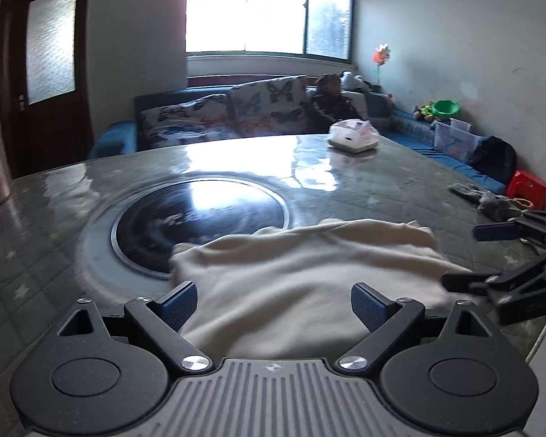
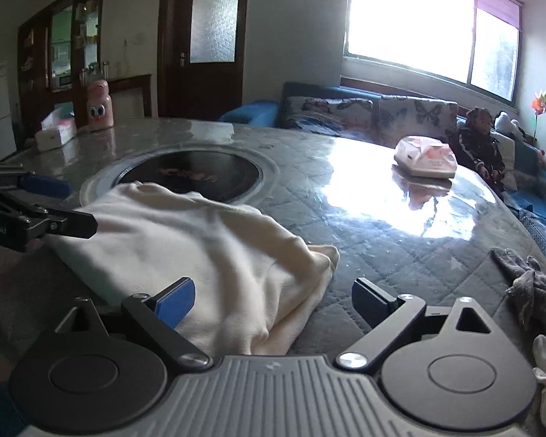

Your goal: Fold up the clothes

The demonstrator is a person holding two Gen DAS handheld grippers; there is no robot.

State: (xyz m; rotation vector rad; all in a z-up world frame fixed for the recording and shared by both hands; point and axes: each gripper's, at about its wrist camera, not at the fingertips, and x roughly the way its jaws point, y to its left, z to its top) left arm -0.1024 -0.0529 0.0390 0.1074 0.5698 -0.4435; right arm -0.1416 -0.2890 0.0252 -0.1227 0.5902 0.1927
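Note:
A cream garment (image 1: 302, 273) lies bunched in a loose fold on the quilted grey table (image 1: 400, 178), its far edge over the rim of a round black inset. My left gripper (image 1: 275, 302) hangs open just above the near part of the cloth, nothing between its blue pads. In the right wrist view the same cream garment (image 2: 207, 255) spreads left of centre. My right gripper (image 2: 273, 300) is open over the cloth's right edge, its left pad above fabric and its right pad above bare table. Each gripper shows in the other's view: the right gripper (image 1: 491, 255), the left gripper (image 2: 54, 204).
A round black glass inset (image 1: 200, 215) sits mid-table. A white and pink tissue pack (image 1: 353, 134) lies at the far side, a grey rag (image 2: 527, 284) near the right edge, a pink bottle (image 2: 99, 105) and tissue box (image 2: 54, 131) far left. A person sits on the sofa (image 1: 214, 116) beyond.

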